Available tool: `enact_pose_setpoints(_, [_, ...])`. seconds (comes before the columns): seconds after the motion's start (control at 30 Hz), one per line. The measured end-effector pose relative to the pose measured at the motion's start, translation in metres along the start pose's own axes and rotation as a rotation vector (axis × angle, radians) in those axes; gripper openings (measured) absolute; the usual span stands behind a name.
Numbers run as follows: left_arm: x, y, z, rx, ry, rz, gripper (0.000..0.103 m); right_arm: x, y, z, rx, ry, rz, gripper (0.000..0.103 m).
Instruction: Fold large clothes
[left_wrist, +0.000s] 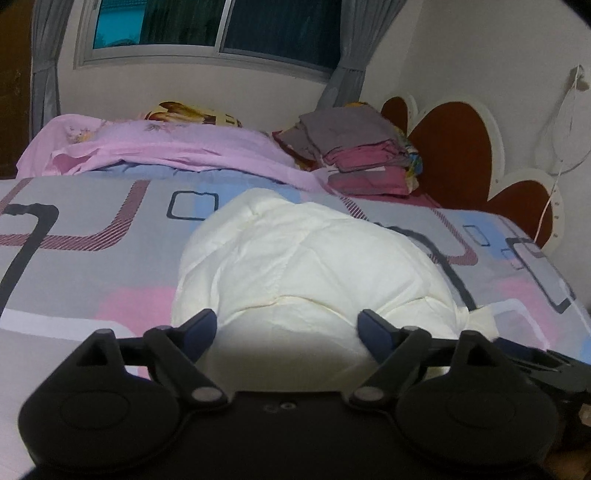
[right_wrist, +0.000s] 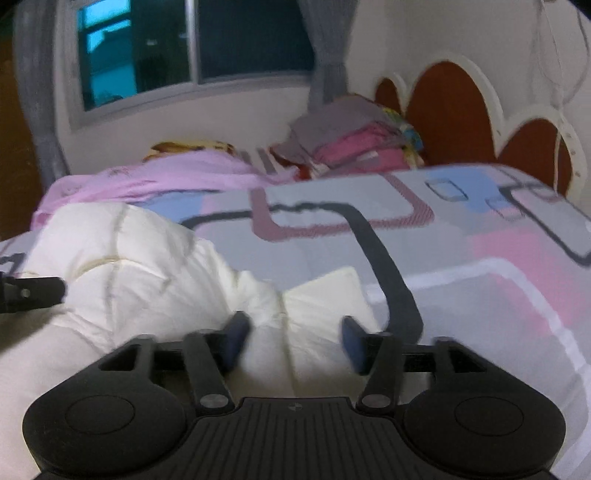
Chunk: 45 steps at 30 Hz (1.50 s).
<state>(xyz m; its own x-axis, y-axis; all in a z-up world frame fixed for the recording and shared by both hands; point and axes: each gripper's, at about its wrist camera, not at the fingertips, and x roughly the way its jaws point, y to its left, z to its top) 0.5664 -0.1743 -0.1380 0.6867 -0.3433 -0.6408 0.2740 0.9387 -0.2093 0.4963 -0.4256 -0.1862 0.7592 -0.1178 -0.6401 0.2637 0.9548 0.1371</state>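
A cream-white padded garment (left_wrist: 303, 266) lies bunched in a puffy heap on the patterned bedspread (left_wrist: 92, 236). My left gripper (left_wrist: 288, 326) is open at the heap's near edge, and cream cloth fills the wide gap between its blue pads without being pinched. In the right wrist view the same garment (right_wrist: 140, 273) spreads to the left. My right gripper (right_wrist: 295, 332) is open over the garment's right end, where a flat flap (right_wrist: 325, 295) sticks out. A black part of the left gripper (right_wrist: 33, 293) shows at that view's left edge.
A pink sheet (left_wrist: 177, 147) lies crumpled across the far side of the bed. A stack of folded grey and maroon clothes (left_wrist: 354, 151) sits by the scalloped brown headboard (left_wrist: 458, 155). A window with grey curtains (left_wrist: 207, 33) is behind. Bare bedspread (right_wrist: 480, 258) stretches to the right.
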Motion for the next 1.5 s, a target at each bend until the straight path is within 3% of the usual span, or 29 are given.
enact_pose_setpoints(0.2, [0.019, 0.000, -0.008, -0.019, 0.018, 0.019, 0.092, 0.019, -0.013, -0.004, 0.052, 0.064, 0.029, 0.073])
enact_pose_setpoints(0.33, [0.018, -0.011, -0.007, 0.040, 0.032, 0.071, 0.092, 0.017, -0.010, -0.001, 0.030, 0.093, 0.022, 0.074])
enact_pose_setpoints(0.47, [-0.001, -0.017, -0.002, 0.062, 0.021, 0.090, 0.086, -0.003, -0.004, 0.010, -0.004, 0.062, 0.011, 0.074])
enact_pose_setpoints(0.7, [-0.038, -0.016, 0.002, 0.055, 0.010, 0.067, 0.090, -0.041, 0.000, 0.022, 0.017, 0.056, 0.068, 0.075])
enact_pose_setpoints(0.8, [-0.051, -0.016, 0.001, 0.075, 0.008, 0.063, 0.094, -0.057, 0.001, 0.021, 0.022, 0.050, 0.075, 0.089])
enact_pose_setpoints(0.93, [-0.066, -0.011, -0.003, 0.076, 0.023, 0.059, 0.097, -0.075, 0.000, 0.018, 0.028, 0.054, 0.098, 0.091])
enact_pose_setpoints(1.0, [-0.071, -0.007, -0.007, 0.067, 0.037, 0.061, 0.099, -0.079, -0.005, 0.017, 0.043, 0.072, 0.114, 0.092])
enact_pose_setpoints(1.1, [-0.076, 0.002, -0.013, 0.029, 0.075, 0.048, 0.100, -0.084, -0.011, 0.014, 0.062, 0.106, 0.134, 0.103])
enact_pose_setpoints(1.5, [-0.081, 0.041, -0.046, -0.099, 0.168, -0.002, 0.103, -0.086, -0.029, -0.012, 0.100, 0.198, 0.172, 0.103])
